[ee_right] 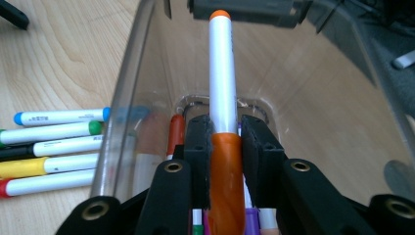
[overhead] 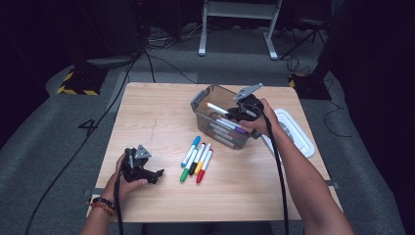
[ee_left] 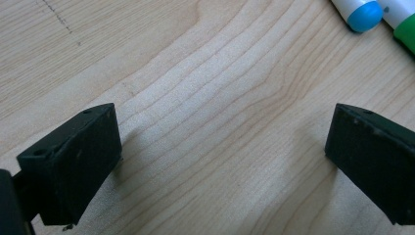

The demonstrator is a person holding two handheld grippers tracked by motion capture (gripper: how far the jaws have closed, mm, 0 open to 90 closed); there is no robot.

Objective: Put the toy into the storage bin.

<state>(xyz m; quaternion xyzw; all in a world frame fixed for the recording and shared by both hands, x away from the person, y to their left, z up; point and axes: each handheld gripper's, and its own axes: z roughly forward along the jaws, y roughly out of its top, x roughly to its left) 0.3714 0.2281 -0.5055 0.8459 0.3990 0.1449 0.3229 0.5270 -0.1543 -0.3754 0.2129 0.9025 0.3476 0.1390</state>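
My right gripper (overhead: pixel 234 113) (ee_right: pixel 226 142) is shut on an orange marker (ee_right: pixel 222 98) (overhead: pixel 217 108), holding it by its orange cap inside the clear plastic bin (overhead: pixel 203 98) (ee_right: pixel 147 63). Several markers (overhead: pixel 226 131) lie in the bin's bottom under it. On the table left of the bin lies a row of several markers (overhead: pixel 195 159) (ee_right: pixel 54 147), blue, green, black, yellow and red. My left gripper (overhead: pixel 157 174) (ee_left: pixel 222 147) rests low over bare wood at the near left, its jaws wide apart with nothing between them. A blue marker cap (ee_left: pixel 363 12) and a green marker cap (ee_left: pixel 405 34) lie ahead of it.
The bin's white lid (overhead: pixel 293 131) lies on the wooden table (overhead: pixel 147 122) right of the bin. Beyond the table's edges are grey floor (overhead: pixel 58 132), cables and a white desk frame (overhead: pixel 240 19). The person's forearms come in from the near edge.
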